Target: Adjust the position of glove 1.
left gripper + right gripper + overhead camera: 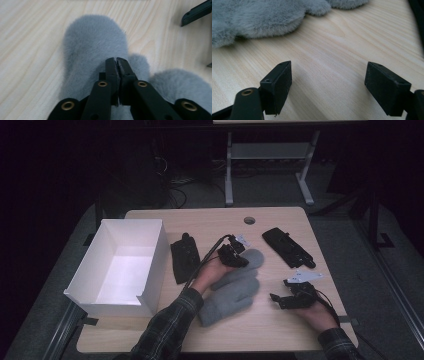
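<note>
Closest to me, my right gripper [292, 299] rests with jaws wide apart on the pale wooden surface [280, 322], idle beside two fluffy grey mittens [235, 287] lying mid-surface. My left gripper [117, 62] is pinched together on the upper mitten's pile, probably to lift it.

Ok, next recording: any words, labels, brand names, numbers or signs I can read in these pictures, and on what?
None can be read.
White box: plain walls, no print.
Grey mittens: plain fur, no tag in sight.
Two flat black items: too dark and small to tell any marking.
Left claw and right claw: bare black jaws, no lettering.
Table: wood grain alone.
</note>
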The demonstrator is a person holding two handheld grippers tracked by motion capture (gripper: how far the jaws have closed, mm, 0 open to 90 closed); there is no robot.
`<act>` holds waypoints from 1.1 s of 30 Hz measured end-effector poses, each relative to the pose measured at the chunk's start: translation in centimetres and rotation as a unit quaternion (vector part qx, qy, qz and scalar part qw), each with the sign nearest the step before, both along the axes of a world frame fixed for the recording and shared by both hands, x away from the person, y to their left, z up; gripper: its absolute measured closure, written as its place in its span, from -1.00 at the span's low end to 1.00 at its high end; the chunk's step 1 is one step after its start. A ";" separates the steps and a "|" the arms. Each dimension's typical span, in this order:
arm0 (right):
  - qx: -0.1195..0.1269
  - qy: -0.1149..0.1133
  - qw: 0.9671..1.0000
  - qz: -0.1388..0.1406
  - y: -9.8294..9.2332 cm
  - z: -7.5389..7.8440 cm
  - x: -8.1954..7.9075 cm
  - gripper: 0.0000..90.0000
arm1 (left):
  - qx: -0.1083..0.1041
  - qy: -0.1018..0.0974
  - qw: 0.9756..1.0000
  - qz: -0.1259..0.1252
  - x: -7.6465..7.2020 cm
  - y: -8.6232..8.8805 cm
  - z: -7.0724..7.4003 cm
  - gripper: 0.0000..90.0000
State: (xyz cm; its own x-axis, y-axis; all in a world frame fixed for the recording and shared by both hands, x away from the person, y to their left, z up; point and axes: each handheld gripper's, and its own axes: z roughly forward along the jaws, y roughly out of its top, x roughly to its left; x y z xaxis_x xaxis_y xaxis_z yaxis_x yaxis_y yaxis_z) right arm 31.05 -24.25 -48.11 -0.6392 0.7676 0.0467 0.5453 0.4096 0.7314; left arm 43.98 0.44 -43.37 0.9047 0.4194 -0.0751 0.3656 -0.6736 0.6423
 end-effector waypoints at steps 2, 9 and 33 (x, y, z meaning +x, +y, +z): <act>0.000 0.000 1.000 0.000 0.0 0.0 0.0 -0.51 | -0.001 -0.009 1.000 0.001 0.0 0.6 0.7 0.84; 0.000 -0.001 1.000 0.000 0.0 0.0 0.0 -0.51 | 0.005 -0.015 1.000 0.008 -0.9 2.9 1.4 0.46; -0.001 -0.001 1.000 0.000 0.0 0.0 0.0 -0.52 | -0.007 0.008 1.000 0.018 -0.9 5.0 -1.9 0.87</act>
